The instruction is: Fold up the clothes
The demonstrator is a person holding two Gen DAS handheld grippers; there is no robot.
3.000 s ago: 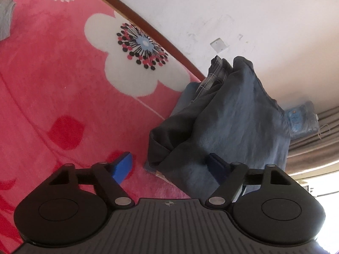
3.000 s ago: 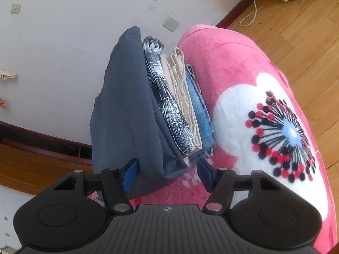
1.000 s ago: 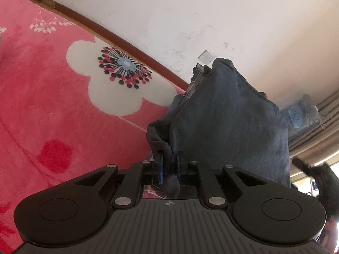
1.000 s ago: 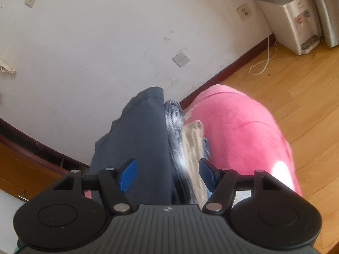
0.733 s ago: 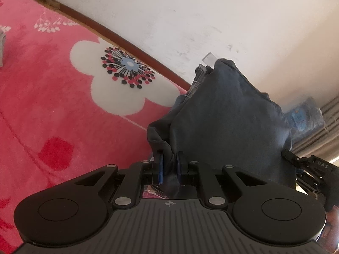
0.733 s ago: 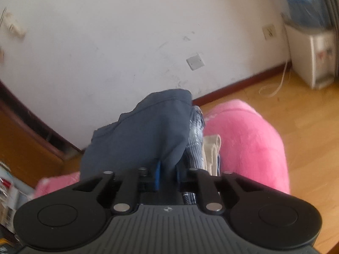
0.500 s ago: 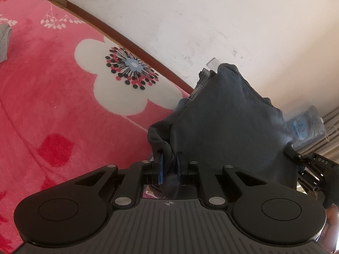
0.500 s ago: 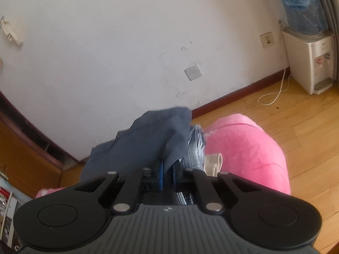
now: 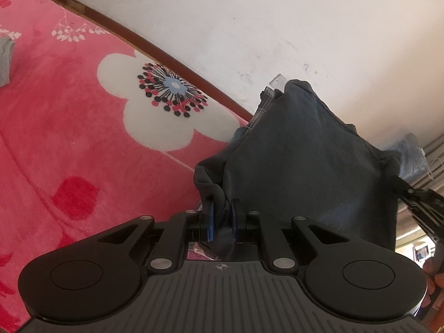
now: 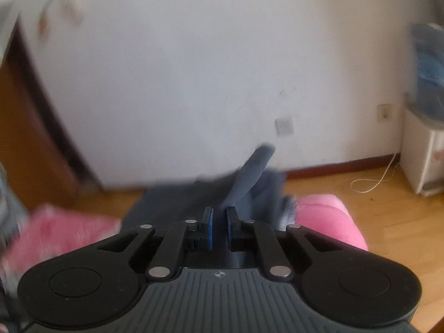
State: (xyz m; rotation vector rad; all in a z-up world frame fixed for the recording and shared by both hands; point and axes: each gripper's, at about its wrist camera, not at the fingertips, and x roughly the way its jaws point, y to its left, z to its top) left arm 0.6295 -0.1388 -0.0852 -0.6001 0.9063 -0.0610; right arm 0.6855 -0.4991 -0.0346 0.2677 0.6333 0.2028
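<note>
A dark grey-blue garment (image 9: pixel 305 161) lies on top of a stack of folded clothes at the edge of the pink bed. My left gripper (image 9: pixel 222 216) is shut on a bunched corner of it. My right gripper (image 10: pixel 219 222) is shut on another edge of the same garment (image 10: pixel 249 174), which rises from its pads; this view is blurred. The right gripper (image 9: pixel 421 205) also shows at the right edge of the left wrist view, at the garment's far corner. A checked folded piece (image 9: pixel 263 102) peeks out beneath the garment.
The pink blanket (image 9: pixel 69 138) with a white flower print covers the bed. A grey cloth (image 9: pixel 5 58) lies at its far left. A white wall (image 10: pixel 222 69), wooden floor (image 10: pixel 388 194) and a water dispenser (image 10: pixel 421 144) lie beyond the bed.
Both grippers closed on the dark garment within the last second. The right gripper has since lifted and swung, pulling its edge up; the left gripper holds its corner almost still.
</note>
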